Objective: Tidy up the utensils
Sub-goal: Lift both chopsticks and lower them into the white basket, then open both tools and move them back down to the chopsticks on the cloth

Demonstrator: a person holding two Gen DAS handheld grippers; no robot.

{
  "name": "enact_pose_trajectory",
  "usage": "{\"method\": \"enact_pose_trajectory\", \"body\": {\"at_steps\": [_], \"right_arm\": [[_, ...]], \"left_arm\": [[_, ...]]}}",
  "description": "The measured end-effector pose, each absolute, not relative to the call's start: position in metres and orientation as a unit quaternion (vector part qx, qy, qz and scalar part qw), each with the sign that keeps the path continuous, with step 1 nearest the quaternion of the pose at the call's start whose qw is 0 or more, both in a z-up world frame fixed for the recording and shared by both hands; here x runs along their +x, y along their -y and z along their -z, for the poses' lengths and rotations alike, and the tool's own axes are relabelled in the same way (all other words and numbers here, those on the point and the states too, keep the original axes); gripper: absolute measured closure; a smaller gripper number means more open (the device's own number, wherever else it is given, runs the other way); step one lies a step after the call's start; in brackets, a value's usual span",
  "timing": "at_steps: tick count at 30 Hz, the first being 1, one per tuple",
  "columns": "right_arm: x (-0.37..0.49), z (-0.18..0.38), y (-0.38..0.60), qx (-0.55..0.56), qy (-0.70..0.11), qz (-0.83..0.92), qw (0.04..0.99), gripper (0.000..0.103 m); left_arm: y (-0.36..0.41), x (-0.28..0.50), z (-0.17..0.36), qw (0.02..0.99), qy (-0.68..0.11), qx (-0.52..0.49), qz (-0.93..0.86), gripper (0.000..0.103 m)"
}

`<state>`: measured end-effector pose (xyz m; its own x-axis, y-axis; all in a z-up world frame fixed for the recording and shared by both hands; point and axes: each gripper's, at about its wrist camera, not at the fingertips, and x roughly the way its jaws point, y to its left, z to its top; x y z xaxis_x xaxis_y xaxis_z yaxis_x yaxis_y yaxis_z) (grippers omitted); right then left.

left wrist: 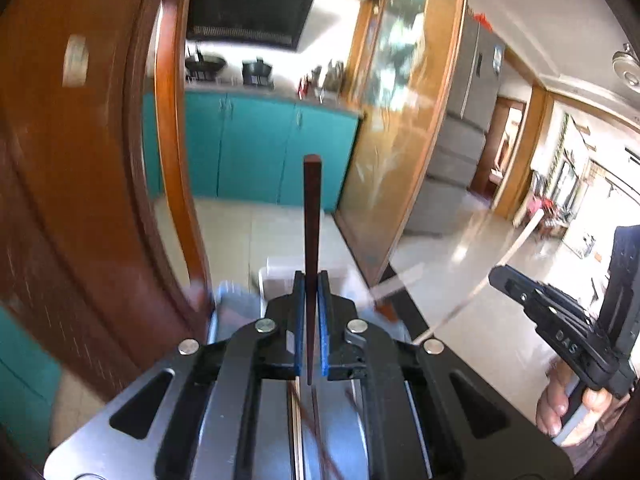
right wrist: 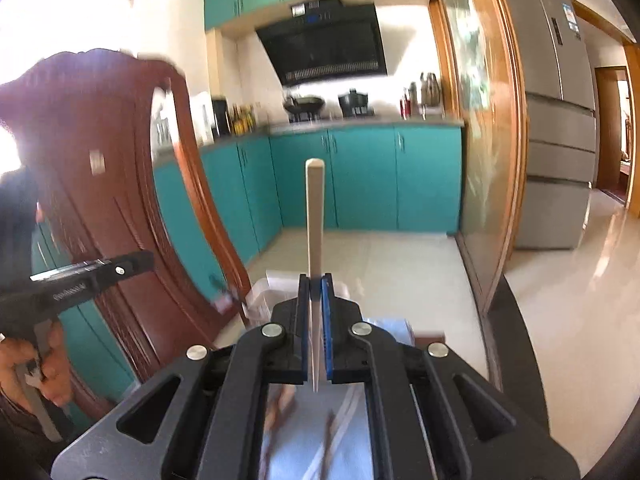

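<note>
A: Now, the left gripper (left wrist: 311, 312) is clamped on a dark brown chopstick (left wrist: 311, 216), gripped toward its thin end, so the thick square end stands far out ahead of the blue pads (left wrist: 325, 320)

B: And the right gripper (right wrist: 316, 312) is closed the same way on a pale chopstick (right wrist: 315, 216), most of its length sticking forward too. Both sticks look light, stiff and smooth, so a pinch that low could let them swivel or slip

A: A hold nearer the middle would likely steady them. More chopsticks, dark and pale, lie blurred below on a light blue cloth (right wrist: 296, 452), under the right gripper's frame

B: A clear plastic box (right wrist: 276, 284) sits just beyond the cloth; that looks like where they belong, though its inside cannot be seen

A: What crowds them is the carved red-brown chair back (right wrist: 100, 184) on the left side, near the left gripper and the hand (right wrist: 48, 364) holding it. The teal cabinets (right wrist: 360, 176) and the grey fridge (right wrist: 560, 120) stand well apart

B: The long free ends are what could knock the chair
</note>
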<state>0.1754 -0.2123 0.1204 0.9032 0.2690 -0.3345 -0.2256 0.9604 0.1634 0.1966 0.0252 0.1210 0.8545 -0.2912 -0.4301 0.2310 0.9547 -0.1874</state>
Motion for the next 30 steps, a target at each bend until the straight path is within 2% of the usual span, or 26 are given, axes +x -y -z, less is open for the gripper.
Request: {"method": "enact_pose_trajectory", "body": {"at_steps": [5, 10, 19, 27, 30], "right_arm": [[0.207, -0.143, 0.207, 0.084, -0.134, -0.121, 0.98, 0.096], [0.233, -0.129, 0.194, 0.087, -0.104, -0.113, 0.984, 0.097], [0.267, -0.055, 0.182, 0.058, -0.18, -0.096, 0.977, 0.097], [0.257, -0.036, 0.182, 0.057, -0.207, -0.1, 0.972, 0.096], [0.246, -0.037, 0.181, 0.055, -0.206, -0.103, 0.972, 0.092]], "left_arm": [[-0.02, 0.23, -0.15, 0.973, -0.187, -0.083, 0.104, 0.096], [-0.01, 0.273, -0.124, 0.974, -0.193, -0.09, 0.071, 0.096], [-0.006, 0.291, -0.073, 0.965, -0.247, -0.071, 0.057, 0.096], [-0.004, 0.288, -0.062, 0.963, -0.254, -0.066, 0.063, 0.096], [-0.008, 0.281, -0.06, 0.962, -0.254, -0.072, 0.066, 0.096]]}}
